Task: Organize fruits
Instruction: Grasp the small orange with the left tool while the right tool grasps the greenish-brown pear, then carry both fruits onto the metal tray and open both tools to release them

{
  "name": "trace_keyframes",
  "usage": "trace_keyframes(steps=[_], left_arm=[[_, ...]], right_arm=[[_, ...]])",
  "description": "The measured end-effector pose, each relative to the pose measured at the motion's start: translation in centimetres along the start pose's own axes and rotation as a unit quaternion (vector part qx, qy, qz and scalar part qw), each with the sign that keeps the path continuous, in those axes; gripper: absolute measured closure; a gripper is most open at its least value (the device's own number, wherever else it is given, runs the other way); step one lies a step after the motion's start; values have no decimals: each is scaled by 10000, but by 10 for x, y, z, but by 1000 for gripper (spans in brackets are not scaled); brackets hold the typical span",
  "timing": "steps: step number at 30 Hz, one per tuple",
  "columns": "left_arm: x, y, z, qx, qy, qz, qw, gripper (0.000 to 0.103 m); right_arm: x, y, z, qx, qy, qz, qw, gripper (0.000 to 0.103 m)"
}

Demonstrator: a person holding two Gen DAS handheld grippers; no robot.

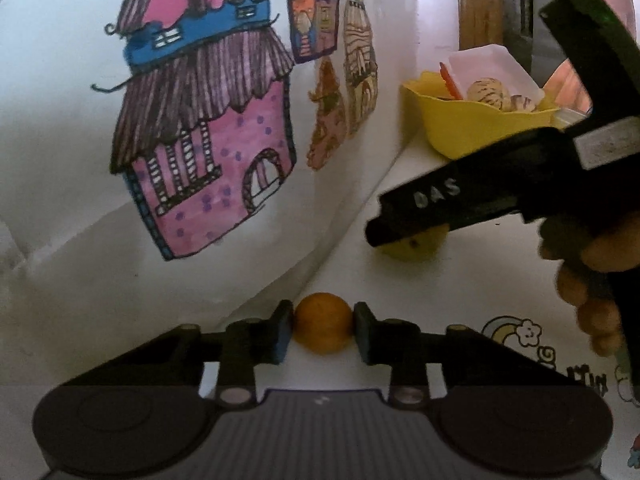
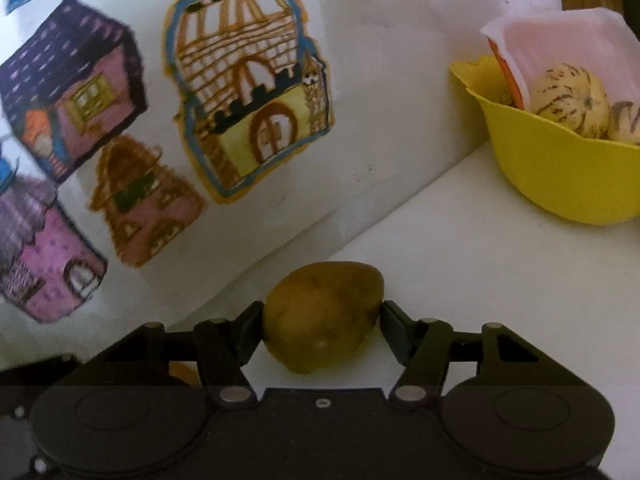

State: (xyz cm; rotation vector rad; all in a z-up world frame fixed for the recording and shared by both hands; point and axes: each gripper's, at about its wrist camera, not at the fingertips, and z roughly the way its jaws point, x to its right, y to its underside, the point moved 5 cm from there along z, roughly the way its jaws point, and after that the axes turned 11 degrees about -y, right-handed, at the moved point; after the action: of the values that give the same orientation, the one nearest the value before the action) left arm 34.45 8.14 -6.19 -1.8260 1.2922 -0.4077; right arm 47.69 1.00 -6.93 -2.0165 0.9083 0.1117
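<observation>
The left gripper is pinching a small orange fruit between its fingertips. The right gripper is clamping a yellow-brown fruit, both jaws touching it.

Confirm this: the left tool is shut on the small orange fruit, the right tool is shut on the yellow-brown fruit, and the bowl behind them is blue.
Wrong on one point: the bowl is yellow, not blue, as the right wrist view shows. The rest stands: the left tool is shut on the small orange fruit, and the right tool is shut on the yellow-brown fruit.
</observation>
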Motion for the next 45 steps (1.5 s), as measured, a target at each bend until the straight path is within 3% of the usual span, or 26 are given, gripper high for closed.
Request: trace_keyframes(steps=[10, 21, 34, 45], left_arm=[[-8, 19, -29, -83, 321, -80, 9994, 70], [10, 48, -80, -231, 750, 146, 9968, 70], [65, 48, -146, 56, 1463, 315, 9887, 70], [137, 21, -176, 442, 2006, 499, 9774, 70]], right_arm=[[-19, 29, -38, -358, -113, 230, 9990, 41], [-49, 77, -124, -448, -235, 204, 9985, 41], [-42, 110, -243, 76, 94, 423, 9990, 41], [4, 143, -330, 636, 839, 593, 9927, 41]])
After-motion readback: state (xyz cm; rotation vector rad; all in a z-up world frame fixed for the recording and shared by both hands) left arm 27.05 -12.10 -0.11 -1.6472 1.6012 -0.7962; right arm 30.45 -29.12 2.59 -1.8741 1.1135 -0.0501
